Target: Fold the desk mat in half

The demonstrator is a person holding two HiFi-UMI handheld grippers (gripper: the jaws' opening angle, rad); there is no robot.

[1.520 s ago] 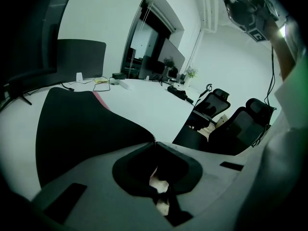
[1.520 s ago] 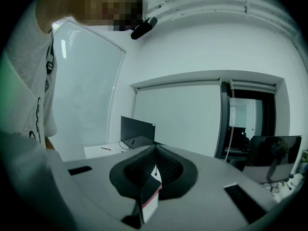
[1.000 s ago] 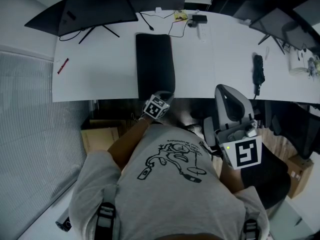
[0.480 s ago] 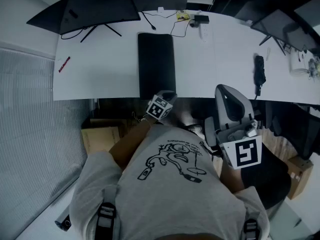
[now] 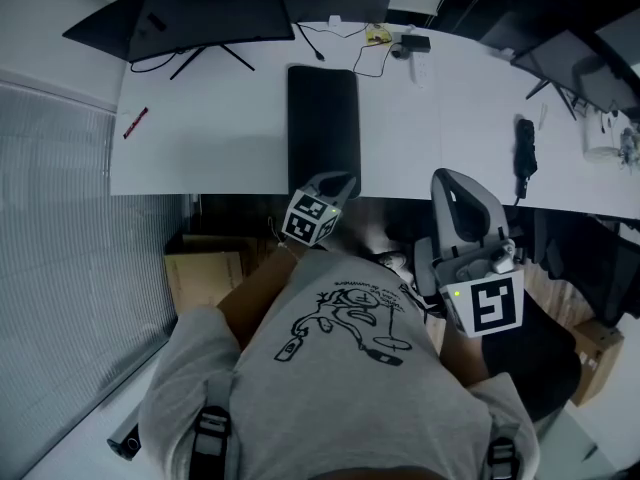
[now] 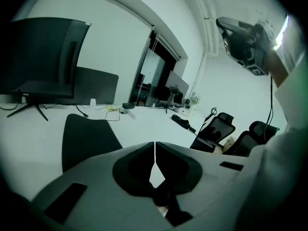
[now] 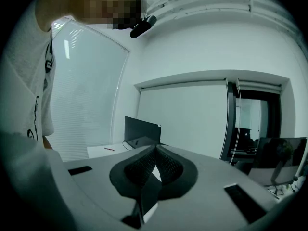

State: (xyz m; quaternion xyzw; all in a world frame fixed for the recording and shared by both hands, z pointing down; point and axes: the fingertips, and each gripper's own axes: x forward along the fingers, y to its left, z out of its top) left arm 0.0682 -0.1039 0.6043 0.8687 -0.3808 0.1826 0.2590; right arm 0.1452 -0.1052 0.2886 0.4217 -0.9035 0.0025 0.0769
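Both the left gripper (image 5: 338,180) and right gripper (image 5: 447,182) sit closed and empty; black desk mat (image 5: 323,118) lies flat.

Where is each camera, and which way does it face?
Head view: on the person's head, steeply down onto desk mat and desk; shirt, left hand-held gripper, right hand-held gripper show.
Left gripper view: on that gripper, across the desk toward the mat; shut jaws show.
Right gripper view: on that gripper, toward a monitor; shut jaws, shirt show.
Shared: head and left views show the mat.
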